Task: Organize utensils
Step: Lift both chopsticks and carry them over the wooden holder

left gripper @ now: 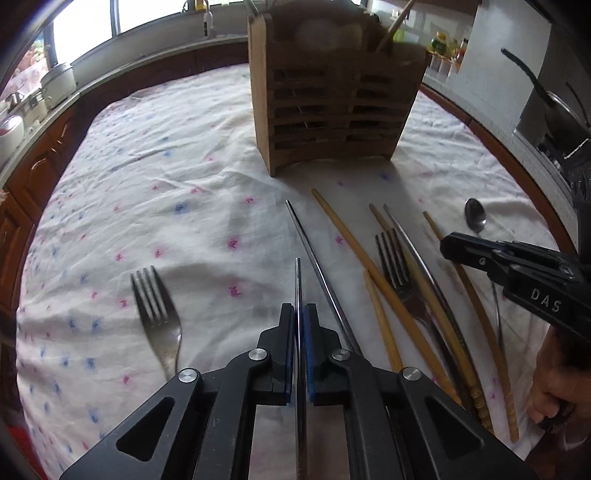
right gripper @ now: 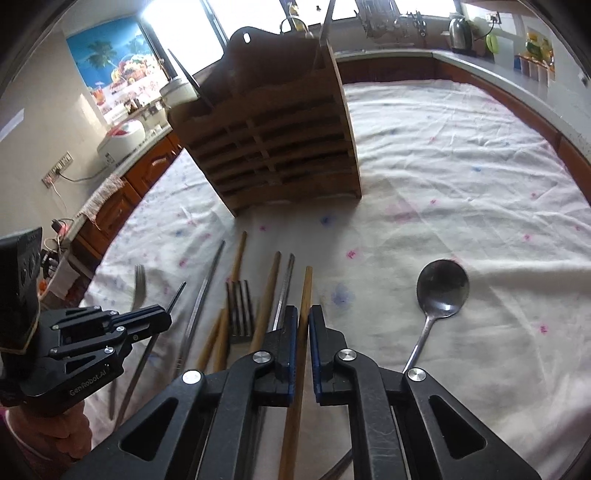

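Utensils: left claw (left gripper: 300,317) clamps a thin, stiff, slippery metal chopstick (left gripper: 297,280); right claw (right gripper: 303,321) clamps a light wooden chopstick (right gripper: 305,291).

On the bench (left gripper: 155,166) the rack (left gripper: 336,110) stands at 12 o'clock in the left wrist view, with one chopstick (left gripper: 393,27) inside it. A fork (left gripper: 157,306) lies alone at 8 o'clock. At 4 o'clock lies a heap of chopsticks (left gripper: 373,280), and a second fork (left gripper: 397,266) rests on them. A spoon (left gripper: 475,216) lies at 3 o'clock, apart from the heap, behind the right tool (left gripper: 448,245). The left tool (left gripper: 300,314) is before the rack, between the lone fork and the heap.
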The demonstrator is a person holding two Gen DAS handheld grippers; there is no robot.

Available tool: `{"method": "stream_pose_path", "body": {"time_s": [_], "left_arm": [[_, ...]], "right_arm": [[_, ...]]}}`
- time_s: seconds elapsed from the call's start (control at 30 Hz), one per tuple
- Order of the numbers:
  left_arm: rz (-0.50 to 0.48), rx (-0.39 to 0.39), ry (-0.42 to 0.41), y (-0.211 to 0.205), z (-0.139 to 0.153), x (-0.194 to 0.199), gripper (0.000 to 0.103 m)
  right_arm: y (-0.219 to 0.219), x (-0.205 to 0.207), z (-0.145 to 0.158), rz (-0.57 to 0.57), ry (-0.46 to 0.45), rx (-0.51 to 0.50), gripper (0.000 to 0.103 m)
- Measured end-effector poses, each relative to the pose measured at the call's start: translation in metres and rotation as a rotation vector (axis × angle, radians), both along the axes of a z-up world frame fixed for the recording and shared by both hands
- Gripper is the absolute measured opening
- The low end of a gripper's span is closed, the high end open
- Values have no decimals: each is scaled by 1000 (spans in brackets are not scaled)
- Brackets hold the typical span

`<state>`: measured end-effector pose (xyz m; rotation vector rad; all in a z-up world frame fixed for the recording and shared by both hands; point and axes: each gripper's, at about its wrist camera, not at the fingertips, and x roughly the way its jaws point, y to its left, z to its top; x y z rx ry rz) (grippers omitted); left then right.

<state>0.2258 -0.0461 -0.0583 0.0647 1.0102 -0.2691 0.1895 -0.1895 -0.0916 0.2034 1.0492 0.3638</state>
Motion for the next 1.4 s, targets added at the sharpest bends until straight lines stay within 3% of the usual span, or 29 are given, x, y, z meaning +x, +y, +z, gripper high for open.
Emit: {"method": "stream_pose_path", "body": {"time_s": [0.73,1.4], "left_arm": [[9,-253,-326,66,119,-112,3],[48,-286,-407,72,133,-114,3]], "right_arm": [[-16,-49,123,-57,-303,106,6],[-32,-49,149,-95,-392,129,6]]}}
